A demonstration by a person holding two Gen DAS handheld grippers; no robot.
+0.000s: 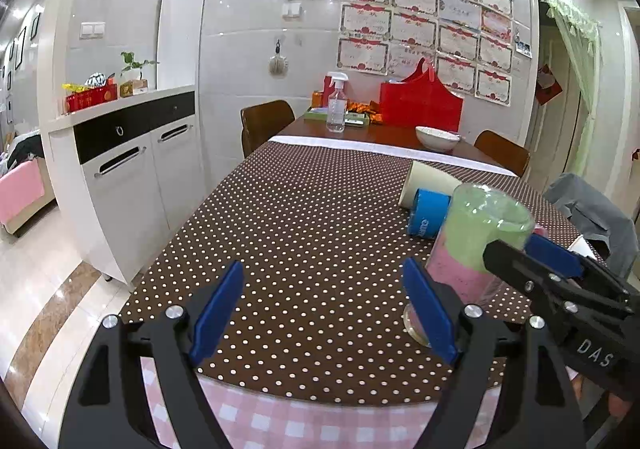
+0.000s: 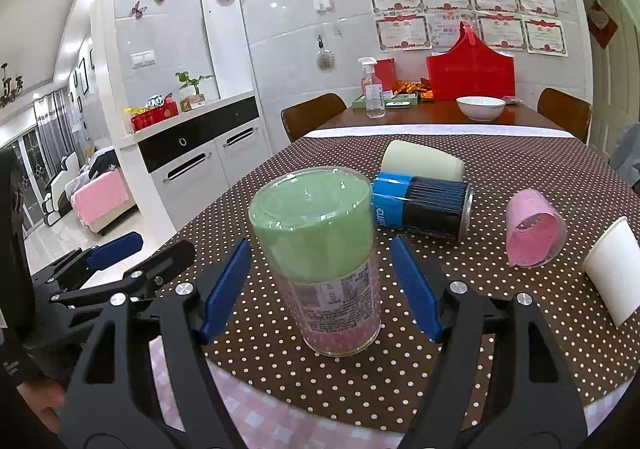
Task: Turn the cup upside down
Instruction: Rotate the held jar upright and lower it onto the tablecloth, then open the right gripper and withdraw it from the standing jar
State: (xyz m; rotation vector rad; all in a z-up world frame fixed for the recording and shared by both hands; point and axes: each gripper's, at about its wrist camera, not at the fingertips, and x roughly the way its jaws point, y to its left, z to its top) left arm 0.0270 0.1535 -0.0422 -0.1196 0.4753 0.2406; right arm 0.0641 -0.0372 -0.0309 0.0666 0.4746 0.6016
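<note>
Brightly and evenly lit from ceiling spots — hot white glints on the glossy wall tiles (image 1: 240, 29) and the polished floor (image 1: 44, 313). Only soft, faint shadows on the polka-dot tablecloth (image 2: 500, 169). Specular streaks across the clear plastic cup (image 2: 320, 249). Strong fisheye bending toward the edges — dark vignette in every corner. Mostly sharp centrally; slightly soft at the rim.

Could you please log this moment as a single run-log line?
right tool: open, straddling upright clear plastic cup with green and pink lining | left tool: open, beside it | cup: on dotted tablecloth
</note>
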